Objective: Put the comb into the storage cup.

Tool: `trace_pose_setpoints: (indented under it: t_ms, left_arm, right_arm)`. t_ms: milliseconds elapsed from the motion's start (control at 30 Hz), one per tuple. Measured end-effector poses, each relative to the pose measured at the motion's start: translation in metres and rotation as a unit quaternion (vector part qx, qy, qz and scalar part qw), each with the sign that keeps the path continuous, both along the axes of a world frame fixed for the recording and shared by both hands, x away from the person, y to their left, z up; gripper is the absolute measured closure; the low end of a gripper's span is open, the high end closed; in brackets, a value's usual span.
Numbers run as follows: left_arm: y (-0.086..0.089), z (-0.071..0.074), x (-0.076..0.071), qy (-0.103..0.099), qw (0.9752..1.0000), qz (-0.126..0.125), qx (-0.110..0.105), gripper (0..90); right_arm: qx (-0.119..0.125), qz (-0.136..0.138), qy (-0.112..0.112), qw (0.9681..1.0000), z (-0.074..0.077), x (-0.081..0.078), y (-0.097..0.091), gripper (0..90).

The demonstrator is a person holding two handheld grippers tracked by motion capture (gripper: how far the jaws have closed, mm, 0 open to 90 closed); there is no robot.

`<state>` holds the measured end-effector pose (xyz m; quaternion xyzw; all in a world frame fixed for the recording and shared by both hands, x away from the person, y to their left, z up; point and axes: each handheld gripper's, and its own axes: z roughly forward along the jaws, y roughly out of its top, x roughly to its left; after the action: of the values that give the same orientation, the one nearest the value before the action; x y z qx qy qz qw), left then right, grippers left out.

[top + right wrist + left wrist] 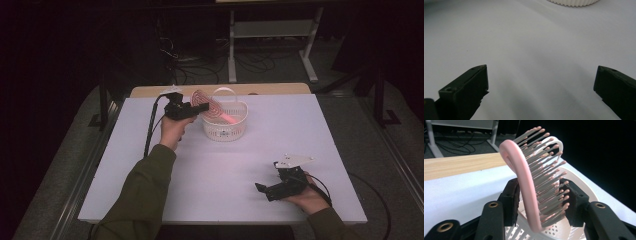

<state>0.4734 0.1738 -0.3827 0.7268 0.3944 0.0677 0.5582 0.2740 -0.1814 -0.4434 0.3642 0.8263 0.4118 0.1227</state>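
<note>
Looks like the job here is dropping the pink hairbrush (215, 109) into the white basket (225, 131), and it's mostly there. The brush's handle end is already down inside the basket, while the round bristle head leans up over the basket's left rim, tilted rather than lying flat.

The left gripper (200, 106) sits right at the basket's left rim, with the brush head between its jaws. In the left gripper view the jaws stand on either side of the brush (529, 187): there's a small gap between the left pad and the pink frame, and the right pad is just at the bristle tips. I'd say it's spread a bit and no longer really pinching, so the brush seems to be resting on the basket by itself. Hard to be fully sure about the bristle side though.

The right gripper (265, 190) is well apart from the basket, toward the near right of the table (165, 200), jaws spread wide with nothing between them, just idling over the white top.

What's left, I reckon: back the left gripper off without dragging the brush back out, and maybe nudge the head so it settles fully inside.
</note>
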Motion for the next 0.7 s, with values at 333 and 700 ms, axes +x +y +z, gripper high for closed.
trace_pose_setpoints:
  t_ms: [333, 700]
  left_arm:
    - [0.0009, -0.0012, -0.0027, -0.016, 0.9998, -0.008, 0.012, 41.0]
    - [-0.0066, 0.0000, -0.0089, -0.047, 0.9959, -0.028, 0.073, 20.5]
  right_arm:
    - [0.002, -0.002, -0.001, 1.0000, 0.0000, -0.0002, -0.0008, 0.0]
    - [0.000, -0.002, 0.000, 1.0000, -0.0002, -0.0001, -0.0005, 0.0]
